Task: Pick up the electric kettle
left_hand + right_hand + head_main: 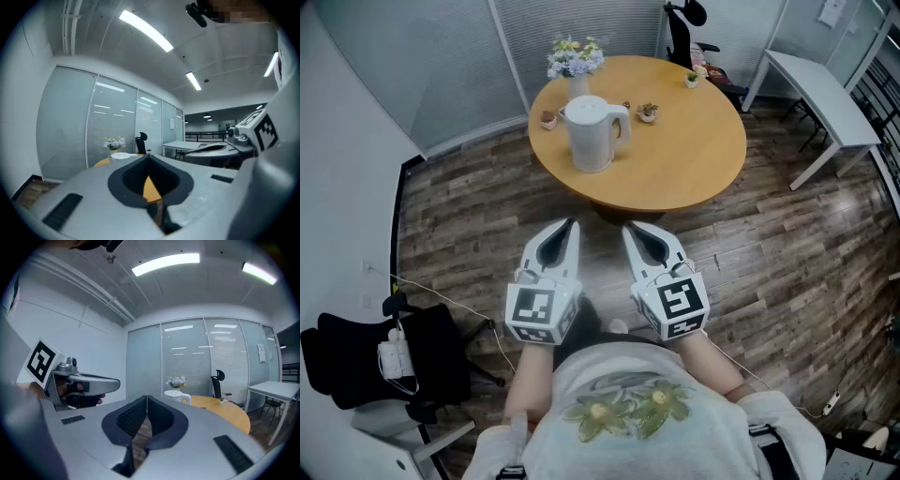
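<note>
Now both hands sit side by side close to the torso, tips aimed at 12 o'clock and nearly level. The left gripper [572,223] and the right gripper [628,228] each have their jaws pressed together on nothing. A round wooden table [694,159] stands at 12 o'clock on a plank floor [787,281], with a white desk [825,94] at 2 o'clock. The electric kettle [592,134] stands upright on the table's 10 o'clock side, long axis vertical, handle toward 3 o'clock.

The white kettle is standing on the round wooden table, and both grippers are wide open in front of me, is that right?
Not quite: the grippers are shut, not open. The left gripper and right gripper, each in its own view, have jaws pressed together on nothing. The kettle does stand on the round table.
</note>
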A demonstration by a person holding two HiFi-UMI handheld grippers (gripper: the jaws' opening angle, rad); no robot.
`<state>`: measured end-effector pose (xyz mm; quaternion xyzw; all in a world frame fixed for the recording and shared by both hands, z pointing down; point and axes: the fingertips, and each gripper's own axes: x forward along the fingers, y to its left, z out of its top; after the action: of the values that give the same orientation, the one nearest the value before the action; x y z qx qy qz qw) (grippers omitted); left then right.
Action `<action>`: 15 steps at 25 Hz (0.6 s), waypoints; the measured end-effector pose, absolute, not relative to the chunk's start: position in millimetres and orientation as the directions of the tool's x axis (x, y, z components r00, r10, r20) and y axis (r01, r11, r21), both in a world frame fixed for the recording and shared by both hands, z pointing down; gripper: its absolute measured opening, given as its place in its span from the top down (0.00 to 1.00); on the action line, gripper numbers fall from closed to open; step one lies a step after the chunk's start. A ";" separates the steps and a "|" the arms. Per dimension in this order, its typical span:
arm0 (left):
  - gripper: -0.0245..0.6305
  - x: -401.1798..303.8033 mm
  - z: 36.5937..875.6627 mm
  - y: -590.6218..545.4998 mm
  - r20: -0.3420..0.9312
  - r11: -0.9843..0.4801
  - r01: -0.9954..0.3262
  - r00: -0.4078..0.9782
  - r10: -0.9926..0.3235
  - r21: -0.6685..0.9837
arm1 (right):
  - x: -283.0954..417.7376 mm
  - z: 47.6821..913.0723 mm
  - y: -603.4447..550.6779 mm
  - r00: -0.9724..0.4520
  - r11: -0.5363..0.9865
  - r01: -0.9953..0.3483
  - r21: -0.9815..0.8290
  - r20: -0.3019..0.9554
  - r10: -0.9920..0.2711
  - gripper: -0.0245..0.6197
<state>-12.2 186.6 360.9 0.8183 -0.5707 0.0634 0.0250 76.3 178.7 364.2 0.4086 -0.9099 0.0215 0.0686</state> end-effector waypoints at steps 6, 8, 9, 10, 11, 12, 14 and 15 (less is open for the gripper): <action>0.96 -15.1 367.7 174.4 0.145 -0.366 -0.930 0.360 -0.922 -0.019 | 66.3 372.4 169.5 -0.674 0.680 -0.733 0.006 0.123 -0.728 0.93; 0.96 -15.1 369.0 169.3 0.148 -0.377 -0.926 0.371 -0.917 -0.015 | 63.7 375.0 165.1 -0.677 0.684 -0.730 0.000 0.132 -0.724 0.93; 0.96 -15.0 369.7 166.3 0.150 -0.381 -0.925 0.375 -0.915 -0.011 | 62.4 376.3 162.7 -0.680 0.686 -0.728 -0.002 0.137 -0.721 0.93; 0.96 -15.1 370.9 163.0 0.154 -0.383 -0.924 0.378 -0.913 -0.007 | 61.1 377.8 159.8 -0.681 0.687 -0.726 -0.003 0.141 -0.719 0.93; 0.96 -15.5 372.5 159.4 0.159 -0.385 -0.923 0.379 -0.912 -0.004 | 59.7 379.6 156.4 -0.681 0.688 -0.725 -0.002 0.146 -0.717 0.93; 0.96 -16.2 374.2 155.4 0.165 -0.384 -0.923 0.379 -0.910 0.003 | 58.2 381.4 152.8 -0.682 0.690 -0.724 -0.002 0.151 -0.716 0.92; 0.96 -18.1 376.2 146.7 0.173 -0.381 -0.924 0.378 -0.909 0.022 | 56.2 384.9 144.8 -0.683 0.692 -0.722 0.000 0.164 -0.712 0.92; 0.96 -18.8 376.3 141.9 0.173 -0.382 -0.924 0.381 -0.908 0.025 | 55.8 386.5 140.2 -0.683 0.693 -0.721 0.000 0.170 -0.711 0.89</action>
<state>-18.8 141.9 376.3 0.8287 -0.5527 0.0651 0.0586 55.8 140.2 386.5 0.3905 -0.9167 0.0332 0.0785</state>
